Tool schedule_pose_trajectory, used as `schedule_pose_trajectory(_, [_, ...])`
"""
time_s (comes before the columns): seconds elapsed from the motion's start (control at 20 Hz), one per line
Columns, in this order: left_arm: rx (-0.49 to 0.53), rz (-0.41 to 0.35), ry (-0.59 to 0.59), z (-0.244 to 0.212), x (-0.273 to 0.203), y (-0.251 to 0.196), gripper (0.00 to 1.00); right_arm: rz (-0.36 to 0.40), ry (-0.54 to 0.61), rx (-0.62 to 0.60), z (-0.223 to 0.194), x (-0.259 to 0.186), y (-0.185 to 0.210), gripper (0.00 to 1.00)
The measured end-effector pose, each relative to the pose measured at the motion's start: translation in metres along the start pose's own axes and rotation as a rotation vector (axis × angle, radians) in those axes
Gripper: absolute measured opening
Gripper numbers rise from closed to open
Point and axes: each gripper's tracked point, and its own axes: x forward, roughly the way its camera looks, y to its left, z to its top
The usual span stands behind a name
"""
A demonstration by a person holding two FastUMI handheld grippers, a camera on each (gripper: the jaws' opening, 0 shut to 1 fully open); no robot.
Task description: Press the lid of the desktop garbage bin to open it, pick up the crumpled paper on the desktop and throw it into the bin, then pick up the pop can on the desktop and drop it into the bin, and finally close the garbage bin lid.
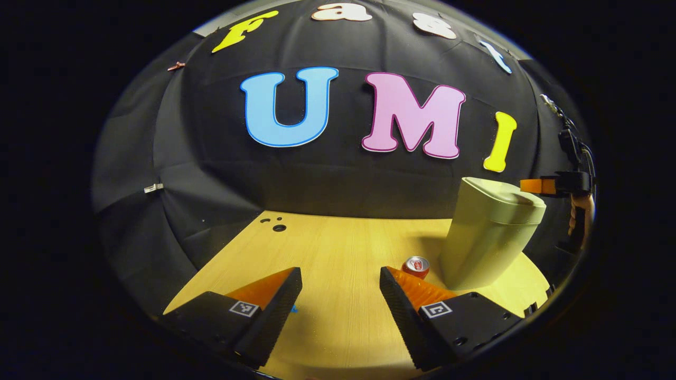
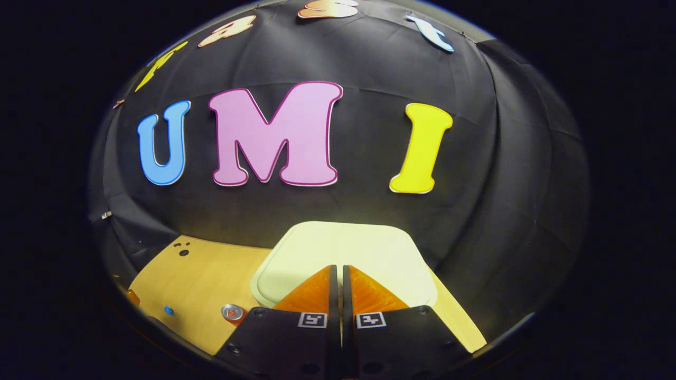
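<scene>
Wooden worktop [image 1: 338, 248]: bin [image 1: 488, 237] lid [image 2: 343, 253] shut, can [image 1: 416, 265] out; right claw [image 2: 338, 274] closed empty above lid, left claw [image 1: 340, 287] wide open, empty.

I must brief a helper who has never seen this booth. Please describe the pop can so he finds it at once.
Look at the wooden table before the black cloth wall. On it stands a tall pale bin, lid shut. The pop can stands upright at the bin's foot: small, red, with a silver top.

One garbage bin [image 1: 488, 237] and one pop can [image 1: 416, 265] are standing on one counter [image 1: 338, 248].
</scene>
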Motion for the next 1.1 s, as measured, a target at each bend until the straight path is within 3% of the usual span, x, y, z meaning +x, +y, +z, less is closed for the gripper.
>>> schedule_pose_trajectory(1.1, [-0.007,-0.022,0.017,-0.008,-0.006,0.000,0.95,-0.011,0.015,-0.007,0.000,0.003,0.003,0.05])
